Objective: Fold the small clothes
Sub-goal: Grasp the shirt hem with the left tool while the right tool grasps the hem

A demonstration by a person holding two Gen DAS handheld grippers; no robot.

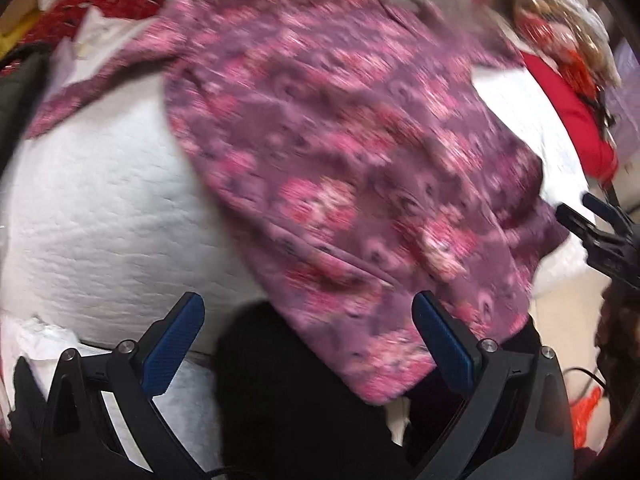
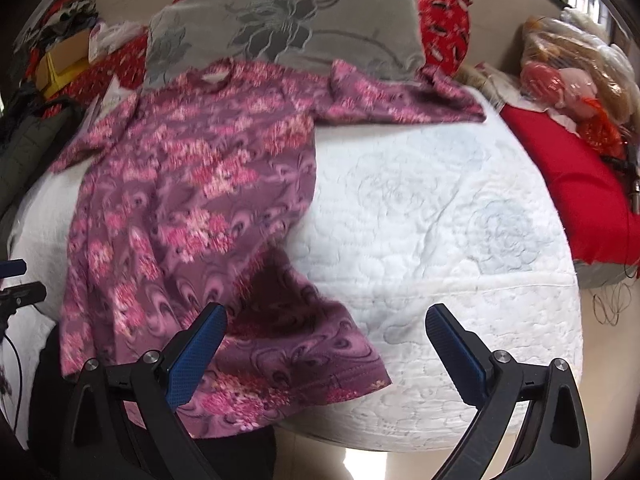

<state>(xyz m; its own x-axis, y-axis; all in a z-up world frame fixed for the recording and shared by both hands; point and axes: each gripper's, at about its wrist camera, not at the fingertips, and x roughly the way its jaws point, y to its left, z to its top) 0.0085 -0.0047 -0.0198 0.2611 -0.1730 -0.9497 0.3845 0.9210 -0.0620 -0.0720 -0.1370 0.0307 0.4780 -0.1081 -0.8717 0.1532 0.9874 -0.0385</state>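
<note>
A purple shirt with pink flower print (image 2: 188, 208) lies spread on a white quilted bed (image 2: 440, 220), neck toward the pillow, one sleeve stretched out to the right (image 2: 400, 100). Its hem hangs over the near bed edge. In the left wrist view the shirt (image 1: 352, 168) is blurred by motion. My left gripper (image 1: 308, 320) is open and empty, just short of the hem. My right gripper (image 2: 326, 332) is open and empty above the shirt's lower right corner. The right gripper's tips show at the right edge of the left wrist view (image 1: 588, 216). The left gripper's tips show at the left edge of the right wrist view (image 2: 16, 280).
A grey flowered pillow (image 2: 288, 24) lies at the head of the bed over a red patterned cloth (image 2: 444, 12). A red cushion (image 2: 576, 184) and plastic bags (image 2: 568, 60) sit at the right. Boxes and clothes pile up at the far left (image 2: 60, 56). Something black (image 1: 288, 392) lies below the bed edge.
</note>
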